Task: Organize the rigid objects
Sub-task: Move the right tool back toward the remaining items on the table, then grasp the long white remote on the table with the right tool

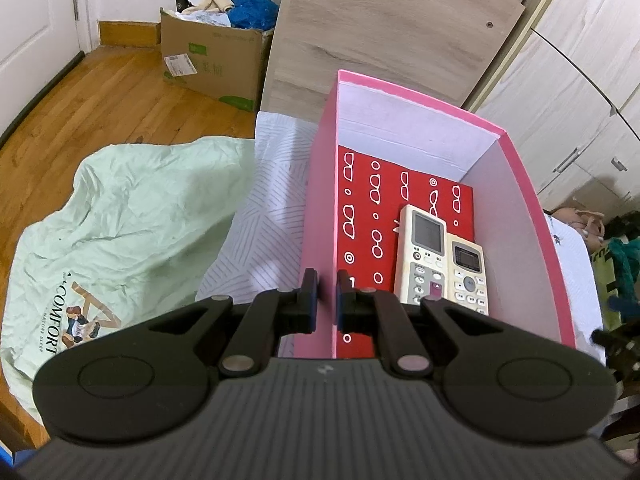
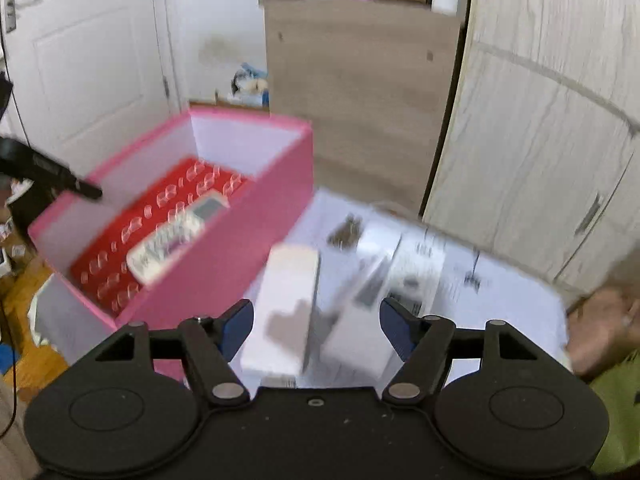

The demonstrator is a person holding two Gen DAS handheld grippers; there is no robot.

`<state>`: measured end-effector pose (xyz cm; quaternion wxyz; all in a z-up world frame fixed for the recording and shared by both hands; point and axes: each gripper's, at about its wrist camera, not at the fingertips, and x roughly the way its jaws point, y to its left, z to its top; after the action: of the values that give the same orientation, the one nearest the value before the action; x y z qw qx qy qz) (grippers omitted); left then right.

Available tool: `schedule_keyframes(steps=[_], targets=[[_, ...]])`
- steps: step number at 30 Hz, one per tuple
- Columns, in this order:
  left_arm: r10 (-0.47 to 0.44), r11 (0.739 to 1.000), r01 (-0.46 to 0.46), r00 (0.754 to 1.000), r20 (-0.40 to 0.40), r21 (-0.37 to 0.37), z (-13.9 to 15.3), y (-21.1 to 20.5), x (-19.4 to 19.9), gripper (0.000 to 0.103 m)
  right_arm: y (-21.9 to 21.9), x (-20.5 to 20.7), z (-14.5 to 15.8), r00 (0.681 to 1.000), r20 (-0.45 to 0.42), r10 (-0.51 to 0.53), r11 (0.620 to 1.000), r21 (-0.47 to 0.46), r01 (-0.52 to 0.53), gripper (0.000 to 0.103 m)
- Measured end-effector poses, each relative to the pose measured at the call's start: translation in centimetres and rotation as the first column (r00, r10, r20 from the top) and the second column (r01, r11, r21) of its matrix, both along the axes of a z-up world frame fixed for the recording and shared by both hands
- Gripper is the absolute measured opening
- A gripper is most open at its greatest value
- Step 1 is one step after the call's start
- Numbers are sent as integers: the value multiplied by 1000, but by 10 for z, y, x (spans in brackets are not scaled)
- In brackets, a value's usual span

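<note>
A pink box [image 1: 320, 200] stands on the bed, and my left gripper [image 1: 327, 300] is shut on its left wall, one finger inside and one outside. On the box's floor lies a red patterned flat box [image 1: 372, 208], with two white remotes [image 1: 424, 256] [image 1: 468, 276] side by side on it. The right wrist view is blurred. There my right gripper [image 2: 316, 320] hangs open over a white oblong box [image 2: 286, 300] on the bed sheet and touches nothing. More white boxes [image 2: 416, 272] lie just right of it. The pink box [image 2: 224, 264] sits to its left.
A pale green bag [image 1: 132, 220] lies left of the pink box. A cardboard carton [image 1: 216, 60] stands on the wood floor beyond. A wooden cabinet [image 1: 380, 40] rises behind the box, and wardrobe doors [image 2: 540, 160] close off the right side. A white door [image 2: 80, 60] is at the far left.
</note>
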<state>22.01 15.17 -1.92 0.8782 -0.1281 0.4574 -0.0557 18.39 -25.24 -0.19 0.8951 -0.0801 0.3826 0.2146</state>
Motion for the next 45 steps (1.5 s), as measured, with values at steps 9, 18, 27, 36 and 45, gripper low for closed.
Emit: schedule_keyframes(steps=[9, 18, 27, 36, 45], targets=[[18, 1000, -18, 1000, 4, -2, 3, 3, 3, 7, 26, 14, -33, 987, -99, 127, 992, 17, -126, 69], [17, 1000, -17, 1000, 11, 23, 3, -1, 6, 7, 66, 17, -66, 991, -56, 118, 965, -231, -128, 67], [13, 1000, -13, 1000, 11, 25, 4, -2, 6, 7, 62, 43, -76, 994, -90, 60, 985, -154, -74, 76], [20, 1000, -20, 1000, 9, 23, 5, -1, 7, 7, 53, 49, -69, 990, -137, 28, 997, -68, -38, 61], [22, 999, -23, 1000, 10, 24, 6, 0, 6, 7, 4, 62, -59, 942, -329, -70, 953, 258, 161, 60]])
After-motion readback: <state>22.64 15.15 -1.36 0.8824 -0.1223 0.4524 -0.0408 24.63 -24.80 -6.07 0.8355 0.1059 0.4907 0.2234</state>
